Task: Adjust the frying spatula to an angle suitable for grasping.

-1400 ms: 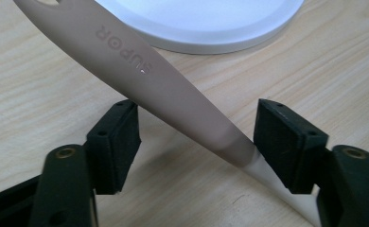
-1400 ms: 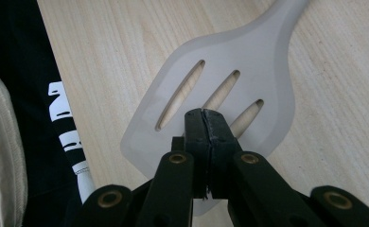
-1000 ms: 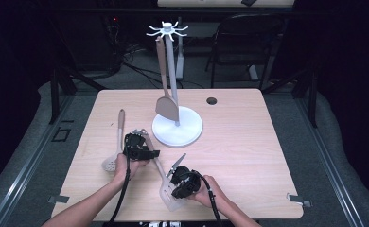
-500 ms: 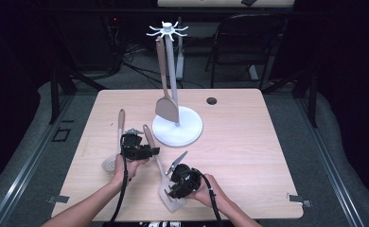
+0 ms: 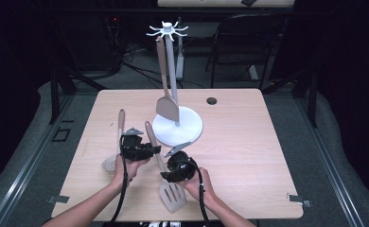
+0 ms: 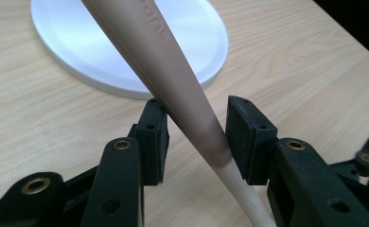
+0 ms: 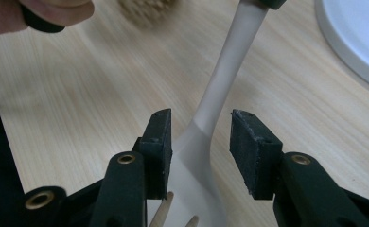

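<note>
- Since the earlier high view my left gripper point(image 5: 134, 147) has slid right, off the slotted spoon's side and onto the handle of the slotted spatula point(image 5: 162, 168); my right gripper point(image 5: 179, 169) has barely shifted.
- My left jaws stand part open with the brown handle point(image 6: 182, 90) running up between them. It rests against the left pad point(image 6: 158, 135) and meets the right pad low down, where brown gives way to the pale neck, so I read this as a light bracket, not a firm clamp.
- My right jaws are also part open, straddling the pale neck point(image 7: 206, 118) just above the blade. There is daylight on the right side; on the left I cannot tell whether the pad touches.
- The spatula lies flat on the table point(image 5: 249, 142), its long axis running from the blade near my edge up and slightly left, with the handle tip close to the stand's white base point(image 5: 187, 132).
- My left gripper is nearer the handle end and my right nearer the blade, so both straddle the same shaft, one behind the other.
- Judgement: the lift turns on closing across that axis, then swinging the handle end up toward the hooks point(image 5: 167, 31), where another spatula point(image 5: 166, 101) hangs.
- The slotted spoon point(image 5: 114, 150) lies just left of my left gripper.
</note>
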A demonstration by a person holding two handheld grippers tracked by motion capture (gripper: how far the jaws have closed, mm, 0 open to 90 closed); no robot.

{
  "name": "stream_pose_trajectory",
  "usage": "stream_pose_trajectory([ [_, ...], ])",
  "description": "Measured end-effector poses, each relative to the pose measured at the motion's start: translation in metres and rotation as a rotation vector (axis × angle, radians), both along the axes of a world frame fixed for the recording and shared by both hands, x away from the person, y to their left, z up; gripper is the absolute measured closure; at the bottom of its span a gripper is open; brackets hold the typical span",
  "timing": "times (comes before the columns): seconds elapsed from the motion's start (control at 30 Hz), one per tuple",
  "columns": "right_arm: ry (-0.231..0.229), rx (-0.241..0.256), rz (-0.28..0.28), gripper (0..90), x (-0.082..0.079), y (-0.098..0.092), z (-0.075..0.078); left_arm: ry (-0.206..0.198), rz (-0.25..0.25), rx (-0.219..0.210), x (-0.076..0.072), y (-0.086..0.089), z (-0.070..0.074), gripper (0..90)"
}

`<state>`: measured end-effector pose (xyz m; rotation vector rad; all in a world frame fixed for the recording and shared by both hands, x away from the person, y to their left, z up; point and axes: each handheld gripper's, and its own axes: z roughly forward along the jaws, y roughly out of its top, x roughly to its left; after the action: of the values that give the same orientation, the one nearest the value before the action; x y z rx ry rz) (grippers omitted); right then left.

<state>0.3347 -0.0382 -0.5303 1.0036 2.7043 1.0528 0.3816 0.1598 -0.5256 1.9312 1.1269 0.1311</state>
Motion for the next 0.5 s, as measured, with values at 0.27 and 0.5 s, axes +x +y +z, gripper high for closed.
stream_pose_trajectory([
  [0.27,0.007,0.025,-0.023,61.0,0.003,-0.003,-0.002,-0.099,-0.029,-0.013,-0.013,-0.009,0.014,62.2],
  [0.5,0.005,0.075,-0.034,72.4,0.002,-0.008,0.002,-0.169,-0.079,-0.033,-0.024,-0.012,0.025,62.8],
])
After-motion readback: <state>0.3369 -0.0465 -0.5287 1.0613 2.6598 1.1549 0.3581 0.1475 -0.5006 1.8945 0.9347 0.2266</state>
